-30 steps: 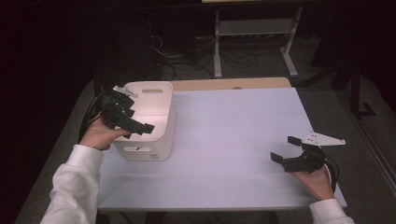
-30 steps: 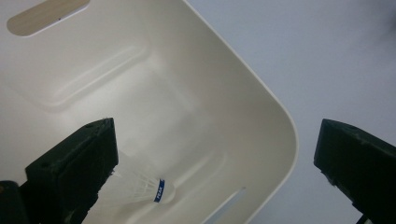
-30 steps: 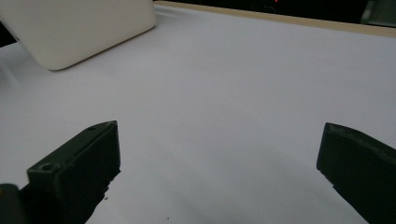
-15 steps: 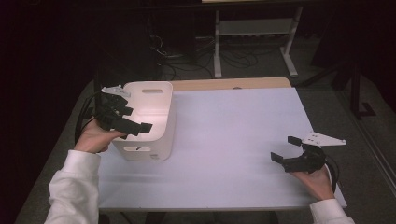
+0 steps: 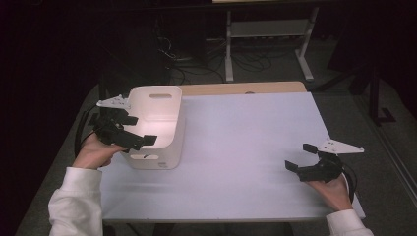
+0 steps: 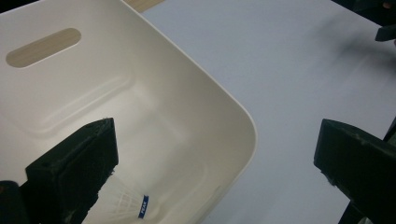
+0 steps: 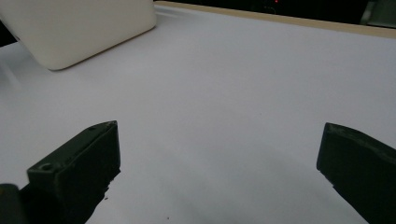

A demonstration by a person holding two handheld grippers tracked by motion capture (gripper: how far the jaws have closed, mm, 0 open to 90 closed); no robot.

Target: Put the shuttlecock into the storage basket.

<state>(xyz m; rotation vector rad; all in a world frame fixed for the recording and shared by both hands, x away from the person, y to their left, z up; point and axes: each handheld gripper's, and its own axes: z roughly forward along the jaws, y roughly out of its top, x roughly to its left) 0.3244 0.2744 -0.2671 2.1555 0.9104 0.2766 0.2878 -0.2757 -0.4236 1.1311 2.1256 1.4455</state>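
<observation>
- Bench (image 5: 246,147) in the high view: white top, with a cream bin (image 5: 156,125) standing upright near its left edge. The left tongs (image 5: 132,132) hang over the bin's left rim, jaws spread apart and gripping nothing, one jaw tip over the bin's inside. The right tongs (image 5: 302,156) sit low at the near right corner, well apart from the bin, jaws also spread and empty.
- Left gripper view: the bin (image 6: 196,116) has one black jaw over its inside and the other beyond its rim, over the bench (image 6: 303,70). A white shuttlecock (image 6: 125,201) with a blue band lies on the bin's floor, just beside the near jaw, partly hidden by it. A slot handle is cut in the bin's far wall.
- Right gripper view: both jaws stand wide apart over the bare bench (image 7: 233,102). A corner of the bin (image 7: 79,28) shows at the far left.
</observation>
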